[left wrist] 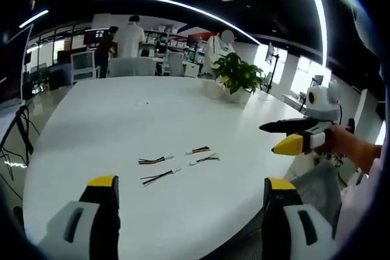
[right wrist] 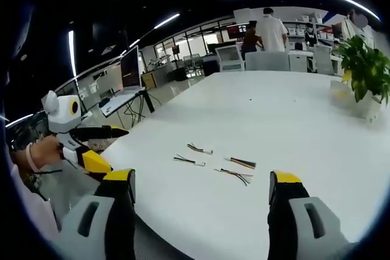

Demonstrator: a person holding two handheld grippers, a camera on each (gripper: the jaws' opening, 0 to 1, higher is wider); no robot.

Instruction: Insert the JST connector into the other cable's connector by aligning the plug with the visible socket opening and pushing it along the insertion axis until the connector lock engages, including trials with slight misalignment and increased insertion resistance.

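Several short multi-wire cables with small white JST connectors lie loose on the white table [left wrist: 91,126]. In the left gripper view one cable [left wrist: 155,160] lies above another [left wrist: 159,176], and two more [left wrist: 198,150] [left wrist: 205,159] lie just to their right. My left gripper [left wrist: 191,182] is open and holds nothing, well short of them. My right gripper [left wrist: 277,137] hovers off the table's right edge in a hand. In the right gripper view the cables [right wrist: 199,148] [right wrist: 187,161] [right wrist: 242,162] [right wrist: 234,175] lie ahead of my open, unloaded right gripper [right wrist: 202,177]. The left gripper [right wrist: 108,148] shows at the left.
A potted plant [left wrist: 237,77] [right wrist: 365,71] stands on the table's far side. Two people [left wrist: 129,38] [right wrist: 271,28] stand among chairs and desks behind the table. A side desk with a monitor [right wrist: 131,68] is off the table's left. The near table edge [right wrist: 152,223] runs just under my jaws.
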